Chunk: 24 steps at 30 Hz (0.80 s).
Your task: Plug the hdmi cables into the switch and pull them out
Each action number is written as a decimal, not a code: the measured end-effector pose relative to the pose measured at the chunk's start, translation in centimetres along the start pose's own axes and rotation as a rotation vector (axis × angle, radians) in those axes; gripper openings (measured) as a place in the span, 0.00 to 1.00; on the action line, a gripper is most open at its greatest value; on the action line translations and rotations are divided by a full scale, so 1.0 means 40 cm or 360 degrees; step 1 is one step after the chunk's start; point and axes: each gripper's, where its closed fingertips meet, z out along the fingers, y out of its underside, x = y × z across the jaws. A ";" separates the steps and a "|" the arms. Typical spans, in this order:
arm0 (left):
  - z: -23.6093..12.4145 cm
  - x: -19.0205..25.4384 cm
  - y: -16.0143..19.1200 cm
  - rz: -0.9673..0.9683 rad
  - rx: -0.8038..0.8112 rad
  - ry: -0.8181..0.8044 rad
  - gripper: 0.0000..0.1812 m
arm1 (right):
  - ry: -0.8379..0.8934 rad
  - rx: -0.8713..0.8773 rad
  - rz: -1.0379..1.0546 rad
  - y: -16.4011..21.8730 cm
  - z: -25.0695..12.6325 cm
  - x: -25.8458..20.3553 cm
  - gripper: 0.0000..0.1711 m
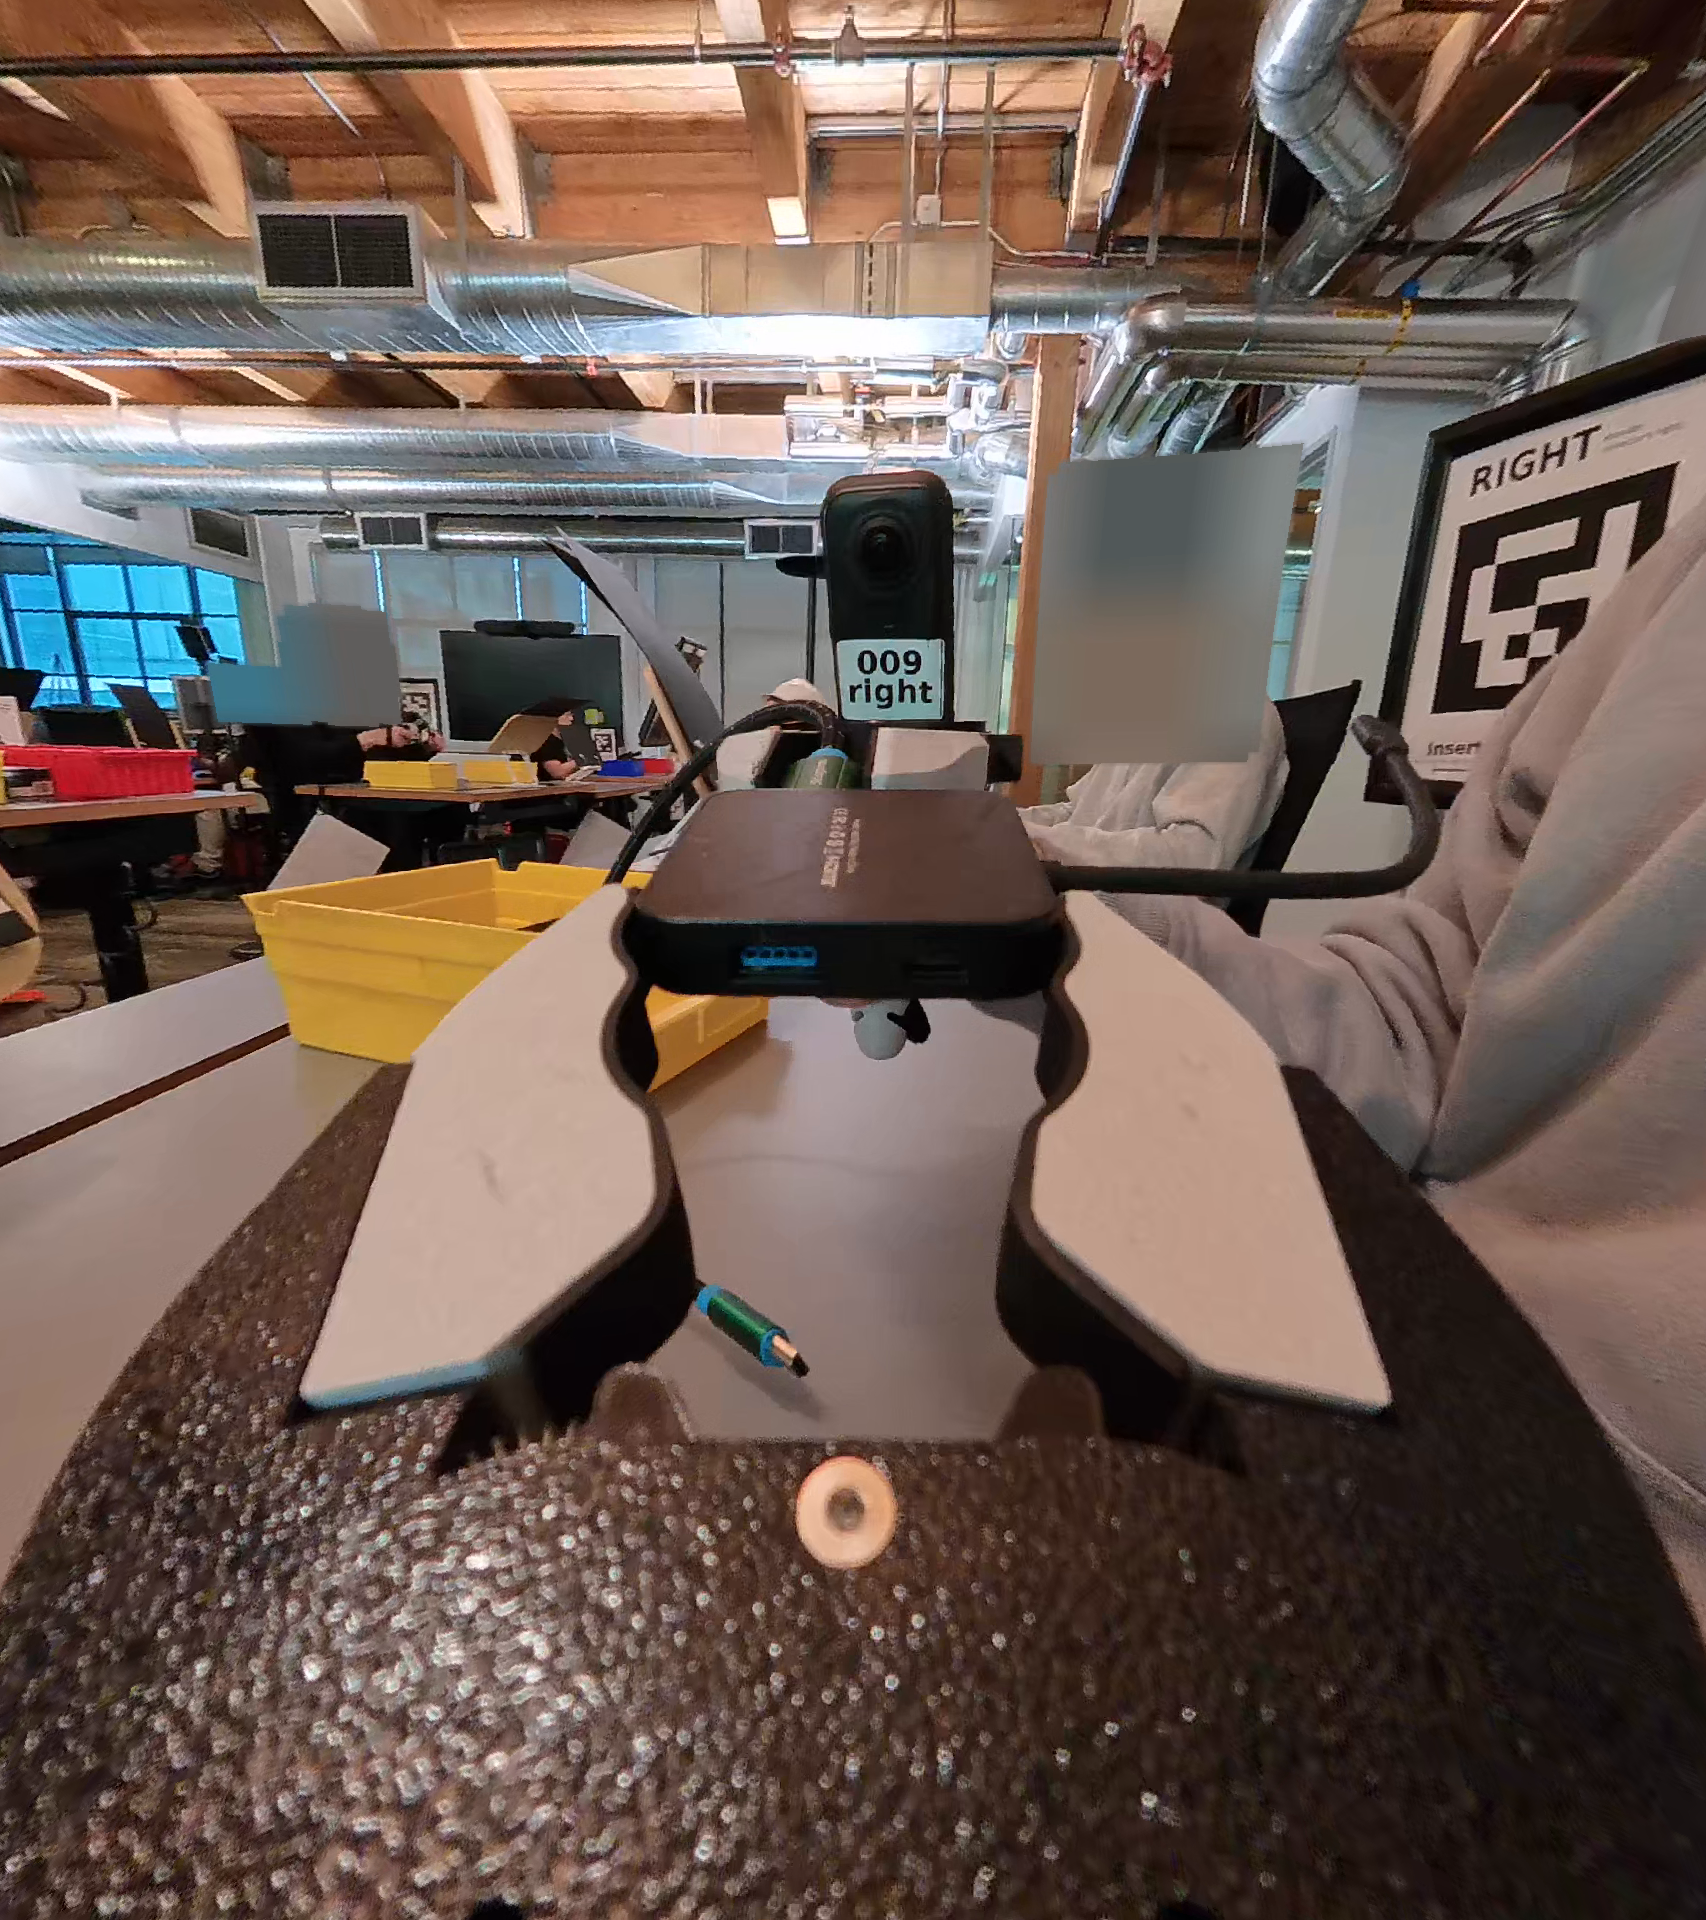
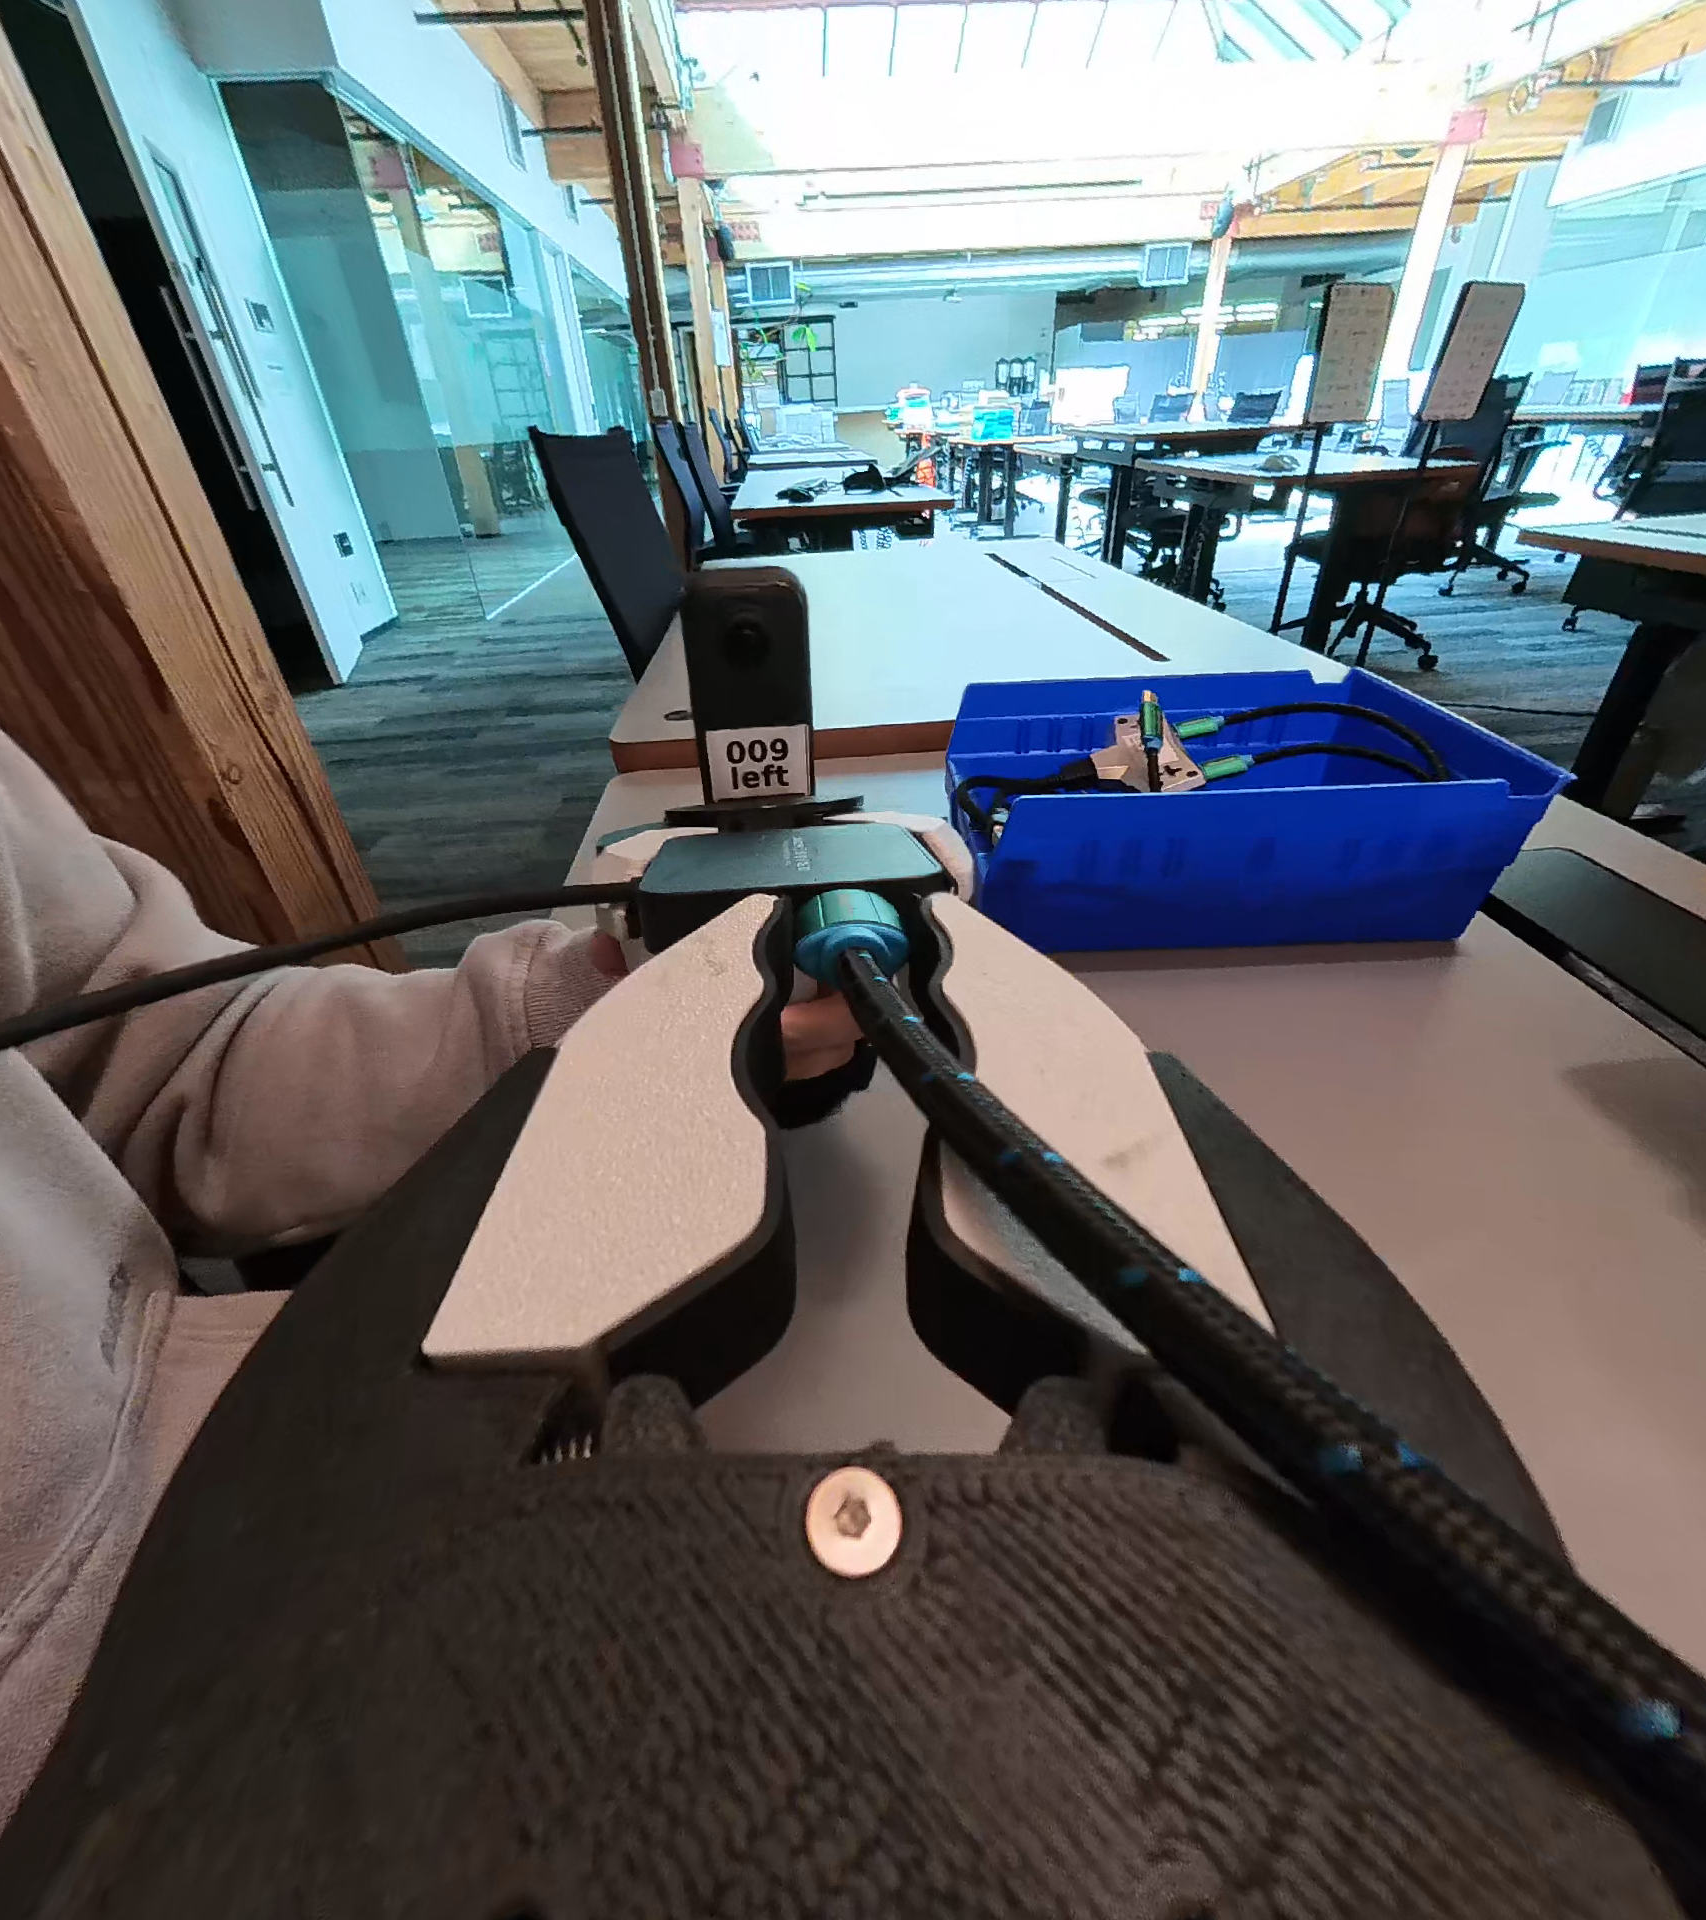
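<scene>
My left gripper [image 1: 844, 951] is shut on the black switch box [image 1: 844, 883] and holds it level above the table, its port side toward the camera. My right gripper [image 2: 849, 935] is shut on a green plug with a blue collar [image 2: 849, 928], pressed against the far side of the switch [image 2: 792, 868]. The plug's braided black cable [image 2: 1140, 1278] runs back over my right gripper. The right gripper [image 1: 864, 764] shows behind the switch in the left wrist view. The switch's own thin black cable [image 1: 1244, 883] leads off to the right. A loose green plug end [image 1: 755, 1335] lies on the table under my left gripper.
A yellow bin [image 1: 433, 945] stands on the table left of the switch. A blue bin [image 2: 1233, 821] with more cables and a silver adapter [image 2: 1155, 764] stands to the right of my right gripper. A person's grey sleeve [image 2: 205, 1039] fills the left side.
</scene>
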 end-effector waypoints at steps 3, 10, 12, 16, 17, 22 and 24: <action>0.007 0.007 0.001 -0.0001 -0.0009 0.0024 0.39 | 0.0031 -0.0004 -0.0022 -0.004 -0.009 -0.008 0.12; 0.026 0.028 0.025 0.0056 -0.0087 0.0097 0.39 | 0.0174 0.0044 -0.0030 0.008 -0.038 -0.030 0.13; 0.027 0.035 0.030 0.0036 -0.0097 0.0126 0.39 | 0.0214 0.0075 -0.0019 0.013 -0.044 -0.036 0.13; 0.022 0.050 0.026 0.0010 -0.0087 0.0186 0.39 | 0.0243 0.0101 -0.0021 0.017 -0.043 -0.054 0.12; 0.021 0.052 0.025 0.0013 -0.0080 0.0194 0.39 | 0.0251 0.0101 -0.0039 0.016 -0.042 -0.057 0.12; 0.029 0.063 0.022 0.0043 -0.0057 0.0227 0.39 | 0.0262 0.0070 -0.0083 0.017 -0.036 -0.068 0.14; 0.032 0.069 0.018 0.0028 -0.0041 0.0251 0.39 | 0.0282 0.0096 -0.0141 0.004 -0.039 -0.075 0.13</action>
